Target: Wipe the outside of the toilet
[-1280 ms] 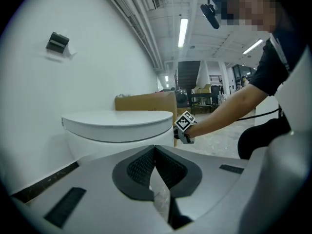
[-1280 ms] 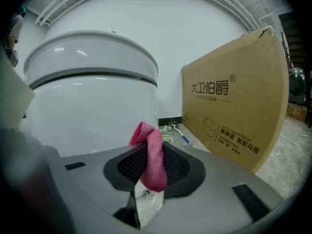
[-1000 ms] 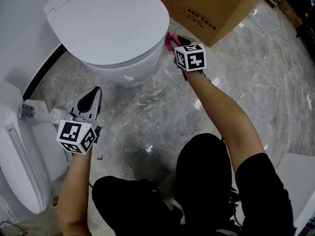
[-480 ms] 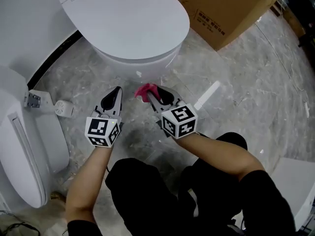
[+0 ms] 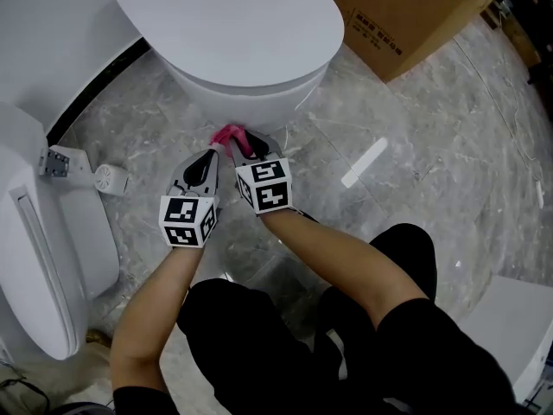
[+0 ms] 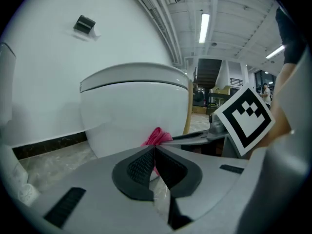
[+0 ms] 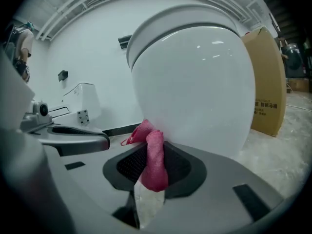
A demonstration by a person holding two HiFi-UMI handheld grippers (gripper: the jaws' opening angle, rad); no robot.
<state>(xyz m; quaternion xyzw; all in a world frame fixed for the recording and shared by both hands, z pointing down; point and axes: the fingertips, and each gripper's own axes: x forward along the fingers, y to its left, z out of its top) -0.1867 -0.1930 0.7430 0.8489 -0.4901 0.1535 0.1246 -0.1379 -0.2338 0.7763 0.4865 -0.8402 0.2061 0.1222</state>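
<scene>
Toilet (image 5: pixel 259 89): white, lid down, standing at the wall edge of the marble floor (image 5: pixel 415 111). A cardboard box (image 5: pixel 406 15) sits beside it toward the far right corner.

Right gripper (image 7: pixel 154 152): jaws clamped on the pink cloth (image 5: pixel 228 135). A bunched fold is pinched between the pads and a loose tuft sticks out past the tips. The tuft sits low at the front of the bowl, close above the floor. It is at or just off the glaze, and contact cannot be confirmed.

Left gripper (image 6: pixel 155 149): jaws together with nothing between them. It is just beside the right gripper on its left, tips pointing at the same spot.

Handling, judged:
- The cloth looks light, soft and limp. It should fold and creep in the jaws under drag, so a deep hold across the bunched middle is best, with enough free tuft to keep the jaw tips off the bowl.
- The bowl looks hard, smooth and slick, and it is fixed in place, so it is something to press against rather than grasp.
- Light pressure should let the cloth glide.
</scene>
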